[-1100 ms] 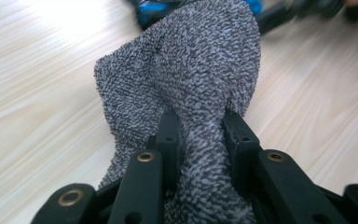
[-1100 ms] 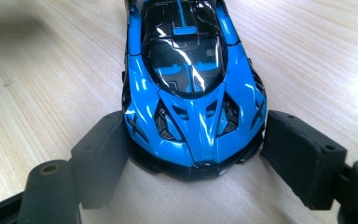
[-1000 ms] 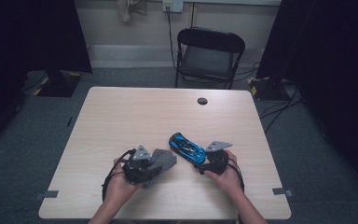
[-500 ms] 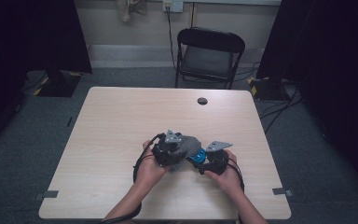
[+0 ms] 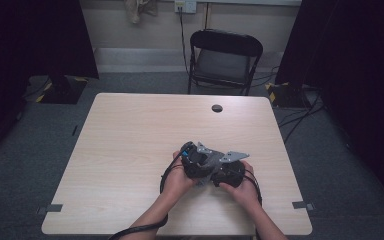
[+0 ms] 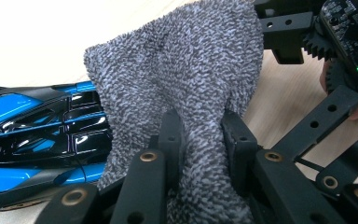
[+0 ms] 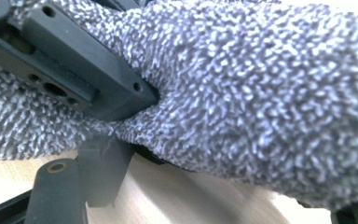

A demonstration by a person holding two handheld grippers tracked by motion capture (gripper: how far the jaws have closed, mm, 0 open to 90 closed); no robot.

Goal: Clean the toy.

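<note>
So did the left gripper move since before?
Yes. In the high view the left gripper, shut on a grey cloth, has slid right across the table, from nearer its left edge to over the blue toy car.

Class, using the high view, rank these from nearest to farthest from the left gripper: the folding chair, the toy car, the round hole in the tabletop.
1. toy car, right beside the left gripper.
2. round hole, far side of the table.
3. folding chair, beyond the table.

Wooden table (image 5: pixel 130 150); both tools touching near its front edge, left tool (image 5: pixel 196 161), right tool (image 5: pixel 230 172)
</note>
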